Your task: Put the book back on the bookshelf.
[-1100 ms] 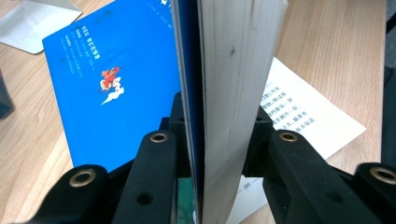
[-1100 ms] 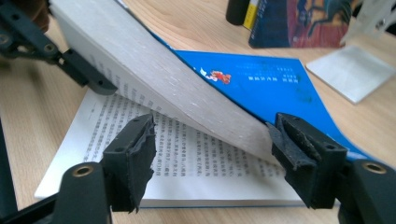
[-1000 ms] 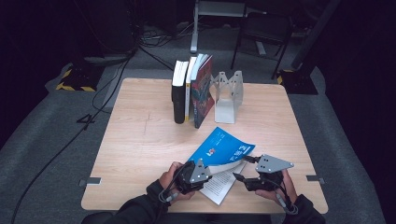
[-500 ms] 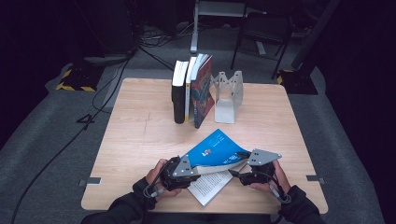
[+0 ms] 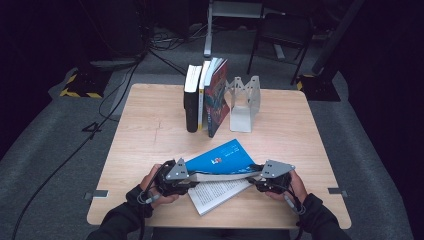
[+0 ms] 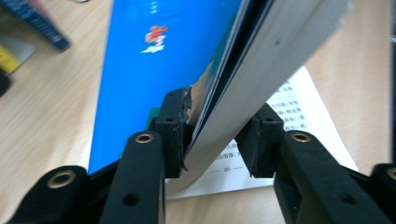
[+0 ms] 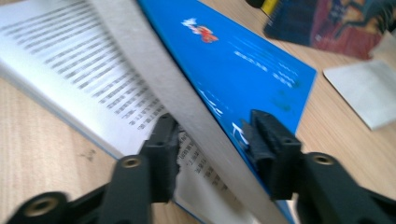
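An open book lies near the table's front edge, its printed pages (image 5: 220, 196) flat on the wood. Its blue cover (image 5: 220, 159) and a thick block of pages are raised off them, spanning between my two grippers. My left gripper (image 5: 197, 176) holds the block's left end. In the left gripper view (image 6: 215, 144) one pad presses the cover and the other the pages' underside; its jaws have just been opening a little. My right gripper (image 5: 252, 178) has just been closing, and now clamps the right end (image 7: 210, 144), cover on one pad, pages on the other.
Three books (image 5: 205, 97) stand upright at the back middle of the wooden table (image 5: 145, 135), beside a grey metal bookend (image 5: 243, 102). Beyond the far edge are a chair, a stand and cables on the dark floor.
The right gripper, open and beside the book a second ago, has come in and closed on the raised cover and pages. The left hand has slid left, and the raised block now spans both grippers.
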